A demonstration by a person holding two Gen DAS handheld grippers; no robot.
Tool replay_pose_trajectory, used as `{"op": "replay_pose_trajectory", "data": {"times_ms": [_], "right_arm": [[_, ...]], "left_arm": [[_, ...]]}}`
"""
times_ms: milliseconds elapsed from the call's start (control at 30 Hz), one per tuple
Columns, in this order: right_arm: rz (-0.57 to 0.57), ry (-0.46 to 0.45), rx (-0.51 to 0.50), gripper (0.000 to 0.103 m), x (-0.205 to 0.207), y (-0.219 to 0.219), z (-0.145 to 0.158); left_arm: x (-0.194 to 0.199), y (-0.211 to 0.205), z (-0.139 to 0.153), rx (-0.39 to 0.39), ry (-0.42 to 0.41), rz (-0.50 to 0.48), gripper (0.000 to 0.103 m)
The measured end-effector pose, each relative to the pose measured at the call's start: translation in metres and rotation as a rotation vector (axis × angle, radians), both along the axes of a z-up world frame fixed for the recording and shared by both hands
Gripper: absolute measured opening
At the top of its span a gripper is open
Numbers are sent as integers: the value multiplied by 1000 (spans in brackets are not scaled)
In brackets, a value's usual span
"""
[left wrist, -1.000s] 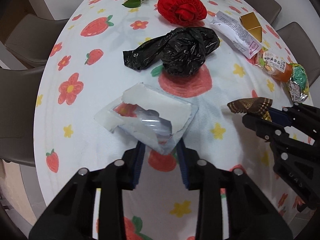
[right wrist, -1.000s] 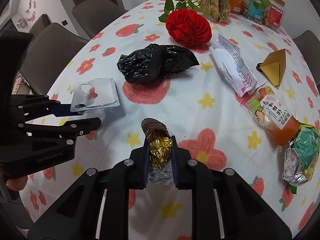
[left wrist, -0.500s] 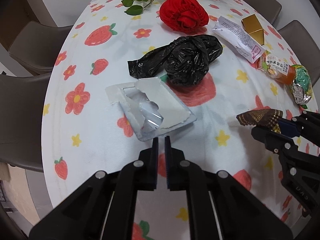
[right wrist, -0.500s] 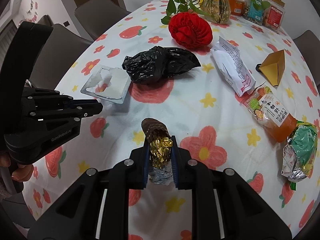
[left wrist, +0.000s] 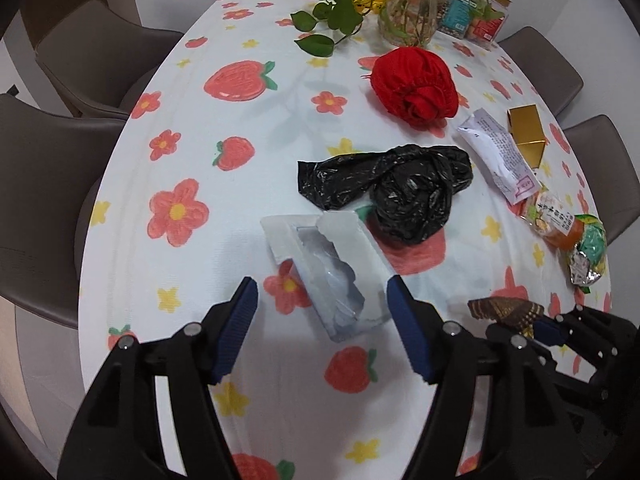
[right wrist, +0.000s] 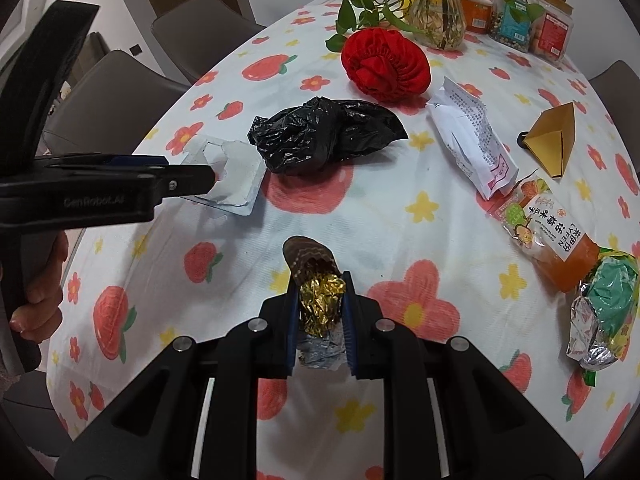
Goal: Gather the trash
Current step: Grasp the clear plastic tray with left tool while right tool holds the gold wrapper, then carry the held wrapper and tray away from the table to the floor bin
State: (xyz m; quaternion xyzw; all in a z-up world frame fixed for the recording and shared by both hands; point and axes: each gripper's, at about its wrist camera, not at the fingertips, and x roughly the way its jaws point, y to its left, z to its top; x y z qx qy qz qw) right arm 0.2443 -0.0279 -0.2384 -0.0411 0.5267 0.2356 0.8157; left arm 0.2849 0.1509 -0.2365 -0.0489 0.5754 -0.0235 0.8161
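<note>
A torn clear-and-white blister pack (left wrist: 332, 272) lies flat on the flowered tablecloth, just in front of a crumpled black trash bag (left wrist: 408, 196). My left gripper (left wrist: 320, 292) hangs over the pack's near end. Its jaws are opening, one on each side of the pack, and the pads do not press it. From the right wrist view the left gripper (right wrist: 192, 178) covers part of the pack (right wrist: 240, 176) beside the bag (right wrist: 320, 140). My right gripper (right wrist: 320, 284) is shut on a gold and brown foil wrapper (right wrist: 320, 300), held above the table.
To the right lie a white paper packet (left wrist: 500, 156), a gold box (left wrist: 524, 132), an orange snack packet (left wrist: 556, 220) and a green foil packet (left wrist: 588, 256). A red paper ball (left wrist: 416, 84) and a glass vase (left wrist: 412, 16) stand at the back. Grey chairs (left wrist: 44, 184) ring the table.
The left gripper let go of the blister pack, which now lies on the table by the black bag. Its jaws closed empty, then spread wide. The right gripper kept still.
</note>
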Motion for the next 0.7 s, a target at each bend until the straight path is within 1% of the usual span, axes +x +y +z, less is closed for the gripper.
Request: {"op": "replay_pose_trajectory", "data": {"times_ms": [67,133,167,200,233,267,367,433,500,700], "right_arm": [[2,2,-1,18,1,1,0],[2,3,-1,18,1,1,-1],[2,3,-2,18,1,1,-1],[2,3,-2,18,1,1,-1],[2,2,-2,18,2,1,0],[3,1,-2,18,2,1,0],[7,-5,1,18,1,2,3],[8,-12,4,18,0,3,6],[11,-19,7,18,-3,3,10],[25,-40,13,18,-16,3,23]], "left_arm": [[7,2,-11,-26,27,13,65],[11,3,-19,-70,45,18,55],[12,2,-21,-103,54,21,47],[12,1,-21,-114,55,24,40],[12,-2,-19,-115,53,15,36],[12,-6,-18,-118,55,5,30],[8,-11,-16,-103,50,-5,26],[4,-10,-15,-117,51,-6,21],[-1,-8,-13,-119,56,-3,21],[-28,-5,5,-77,29,-6,21]]}}
